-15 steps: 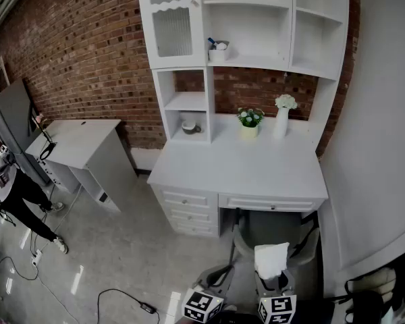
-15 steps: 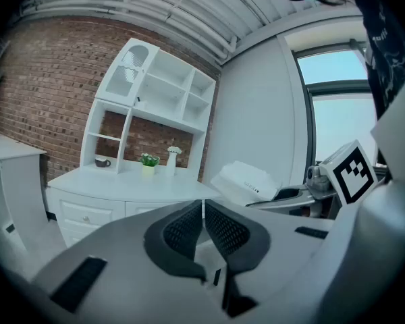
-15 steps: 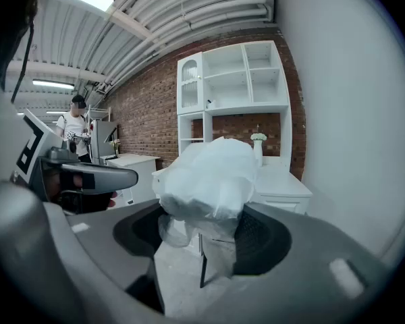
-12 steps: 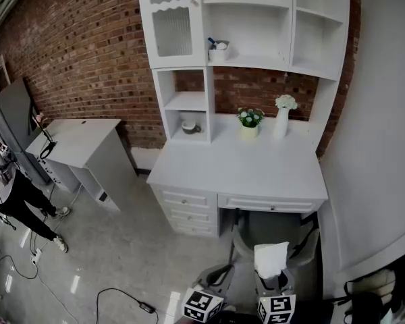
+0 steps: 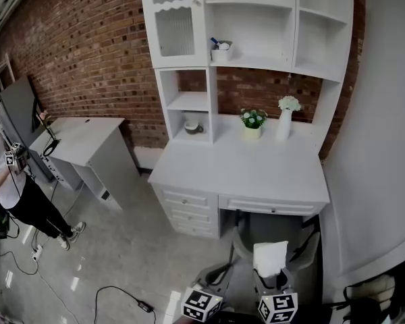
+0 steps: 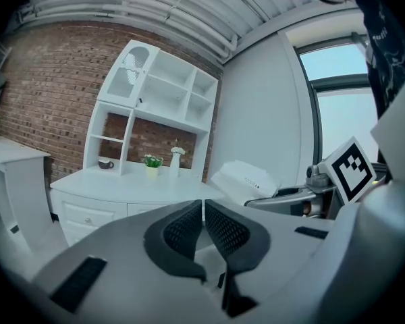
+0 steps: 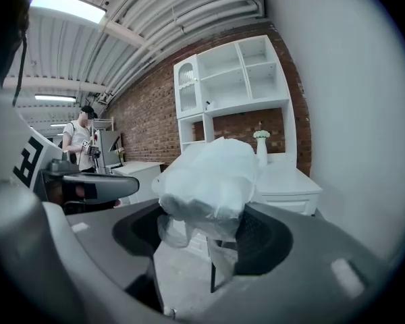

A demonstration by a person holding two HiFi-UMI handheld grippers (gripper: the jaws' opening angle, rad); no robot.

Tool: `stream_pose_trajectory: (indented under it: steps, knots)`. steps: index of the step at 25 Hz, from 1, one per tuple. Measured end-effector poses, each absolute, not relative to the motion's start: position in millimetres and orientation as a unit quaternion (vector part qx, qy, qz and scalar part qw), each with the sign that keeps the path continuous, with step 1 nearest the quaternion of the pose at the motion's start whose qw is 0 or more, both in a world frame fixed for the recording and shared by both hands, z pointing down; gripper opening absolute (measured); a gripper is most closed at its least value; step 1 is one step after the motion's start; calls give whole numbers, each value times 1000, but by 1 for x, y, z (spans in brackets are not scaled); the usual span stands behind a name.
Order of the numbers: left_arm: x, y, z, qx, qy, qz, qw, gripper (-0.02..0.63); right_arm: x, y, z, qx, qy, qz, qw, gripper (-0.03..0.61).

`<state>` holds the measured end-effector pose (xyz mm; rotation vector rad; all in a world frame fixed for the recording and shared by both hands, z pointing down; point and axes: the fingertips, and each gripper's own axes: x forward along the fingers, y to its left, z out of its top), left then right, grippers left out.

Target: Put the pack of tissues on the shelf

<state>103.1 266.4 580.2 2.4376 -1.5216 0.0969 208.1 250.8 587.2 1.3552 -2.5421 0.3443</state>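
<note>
The white pack of tissues sits between the jaws of my right gripper at the bottom of the head view, over the chair seat. In the right gripper view the crinkled pack fills the gap, and both pads press on it. My left gripper hangs beside it on the left, shut and empty; its pads meet in the left gripper view, where the pack shows to the right. The white shelf unit stands ahead on the desk, well beyond both grippers.
A potted plant, a white vase and a cup in a cubby stand at the desk's back. A grey chair is below the grippers. A side table, a person and a floor cable are left. A white wall runs along the right.
The person at the far left has stepped further into view. The head view has shifted slightly. Both grippers and the pack stay where they were.
</note>
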Motion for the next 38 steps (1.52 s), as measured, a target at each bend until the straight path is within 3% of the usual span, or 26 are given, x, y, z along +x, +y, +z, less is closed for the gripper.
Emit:
stream_pose_trajectory:
  steps: [38]
  knots:
    - [68,155,586,854,-500,51,136,18,164,158,605,452,-867,98,182,282]
